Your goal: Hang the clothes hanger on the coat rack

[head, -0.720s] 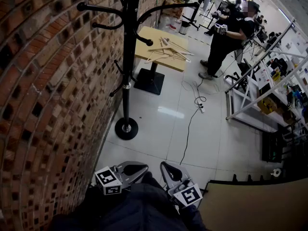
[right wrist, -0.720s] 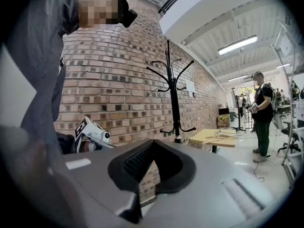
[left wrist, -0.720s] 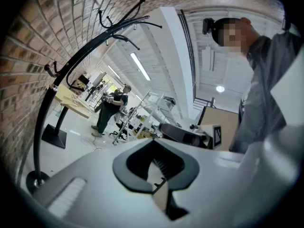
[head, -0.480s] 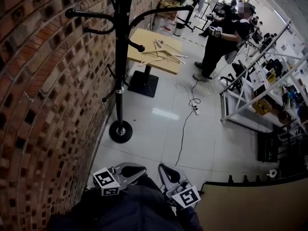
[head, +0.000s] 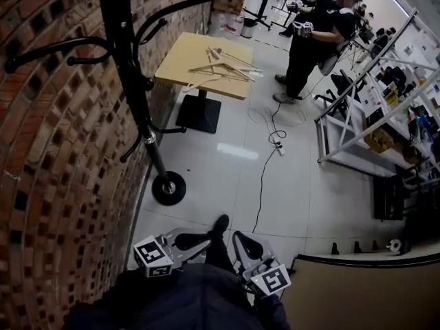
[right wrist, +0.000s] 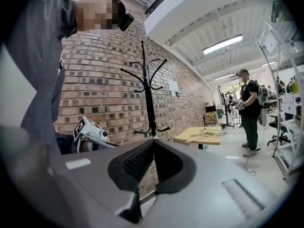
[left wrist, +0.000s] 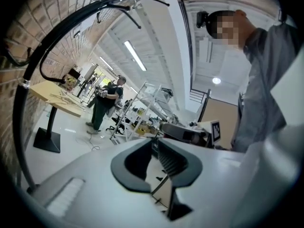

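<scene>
The black coat rack (head: 130,81) stands by the brick wall at the left, and its hooks are bare. Several wooden clothes hangers (head: 223,67) lie on the small wooden table (head: 185,53) beyond it. My left gripper (head: 185,241) and right gripper (head: 240,245) are held low against my body, far from both rack and hangers. Each is shut with nothing between its jaws. The right gripper view shows the rack (right wrist: 148,89) ahead and the hangers (right wrist: 205,134) on the table (right wrist: 190,137). In the left gripper view the rack's pole (left wrist: 21,108) curves along the left edge.
A person in black (head: 313,40) stands beyond the table with grippers in hand. A cable with a power strip (head: 268,163) trails over the white floor. White metal shelving (head: 364,115) stands at the right, and a brown board (head: 371,294) lies at lower right.
The head view has swung, so the coat rack now lies further left and closer. My foot shows between the grippers. Both grippers stay shut near my body.
</scene>
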